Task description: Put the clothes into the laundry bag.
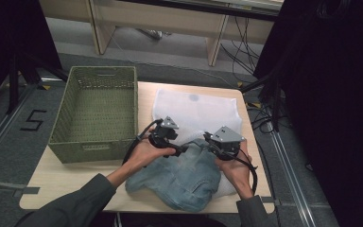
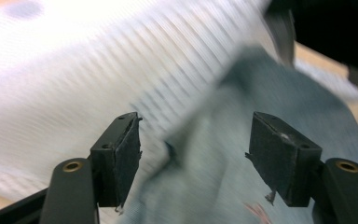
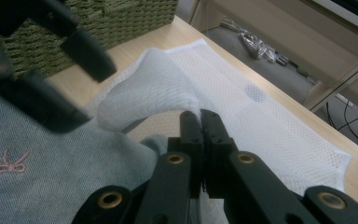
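A blue-grey garment [image 1: 184, 177] with a small pink logo [image 3: 13, 162] lies bunched at the table's front, partly over a white mesh bag [image 1: 198, 109]. My left gripper [image 1: 183, 150] hovers at the garment's upper edge. Its jaws stand open in the left gripper view [image 2: 193, 149], with the garment's cloth [image 2: 261, 93] below and between them, untouched by the pads. My right gripper [image 1: 209, 140] is shut on an edge of the mesh bag [image 3: 270, 121], and that pinched edge [image 3: 168, 88] is lifted into a hump. The left gripper's dark jaws [image 3: 93, 95] reach in from the upper left of the right gripper view.
A green woven basket [image 1: 94, 109] stands empty on the left half of the wooden table [image 1: 61, 179], close to the left hand. Beyond the table's far edge are a wooden bench and cables on the floor. Black stands rise at the right.
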A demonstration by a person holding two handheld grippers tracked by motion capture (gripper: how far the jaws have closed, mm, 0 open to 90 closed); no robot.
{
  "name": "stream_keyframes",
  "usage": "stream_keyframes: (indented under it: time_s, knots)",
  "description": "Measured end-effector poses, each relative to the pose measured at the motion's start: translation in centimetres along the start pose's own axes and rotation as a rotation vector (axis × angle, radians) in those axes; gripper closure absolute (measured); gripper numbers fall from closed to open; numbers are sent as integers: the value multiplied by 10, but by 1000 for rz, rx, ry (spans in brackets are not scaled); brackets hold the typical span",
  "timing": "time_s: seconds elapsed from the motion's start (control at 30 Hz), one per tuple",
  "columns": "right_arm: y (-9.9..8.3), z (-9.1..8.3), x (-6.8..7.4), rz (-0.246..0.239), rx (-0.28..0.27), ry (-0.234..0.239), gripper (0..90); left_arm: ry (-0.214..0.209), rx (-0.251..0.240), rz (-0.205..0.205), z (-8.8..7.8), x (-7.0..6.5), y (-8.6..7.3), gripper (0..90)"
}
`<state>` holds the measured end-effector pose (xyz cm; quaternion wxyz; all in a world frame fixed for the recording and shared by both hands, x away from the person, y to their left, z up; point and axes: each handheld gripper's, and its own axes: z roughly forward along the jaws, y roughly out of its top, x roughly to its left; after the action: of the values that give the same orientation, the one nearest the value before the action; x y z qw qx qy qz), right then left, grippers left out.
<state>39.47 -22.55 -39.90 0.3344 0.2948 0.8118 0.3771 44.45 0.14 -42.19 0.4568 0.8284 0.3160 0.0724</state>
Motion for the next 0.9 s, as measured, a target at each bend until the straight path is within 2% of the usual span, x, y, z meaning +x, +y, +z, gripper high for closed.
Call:
stream_keyframes:
  time_s: [0.1,0.13,0.23,0.3,0.33,0.37,0.4,0.47,0.53,0.6,0.63,0.67,0.7,0.73,0.77,0.8,0.83,0.9]
  knots:
    - [1,0,2,9,-4,-3,898,-12,-15,-2,6,5,3,423]
    - [1,1,1,7,-1,7,898,-17,-14,5,11,7,4,423]
    - [2,2,2,4,5,8,897,-42,9,65,36,4,2,446]
    - [2,3,2,7,0,5,897,-30,19,79,41,3,1,450]
    - [2,3,2,8,1,5,897,-21,19,85,44,4,0,495]
    - [1,3,3,12,10,4,897,25,-4,93,44,8,1,688]
    - [1,4,3,9,7,5,896,43,-14,91,41,10,2,766]
    - [0,6,4,8,15,11,896,61,-35,94,31,15,4,824]
    - [-1,7,4,9,20,16,895,71,-30,110,25,17,5,847]
    - [-2,11,8,1,25,35,884,70,-13,130,9,24,4,854]
    - [-2,11,11,7,27,45,866,70,-13,130,9,24,4,856]
    - [-1,11,14,7,12,53,825,61,5,143,2,28,2,857]
    - [1,11,16,15,11,79,763,48,12,141,0,31,2,856]
    - [3,10,20,44,23,132,687,48,12,141,0,31,2,856]
    - [5,9,24,50,20,162,620,43,9,134,-3,34,1,856]
    - [5,9,24,50,20,162,620,43,9,134,-3,34,1,856]
    - [11,6,35,62,6,216,484,31,11,126,-3,36,0,856]
    - [15,5,47,57,5,324,433,0,1,111,1,39,-1,856]
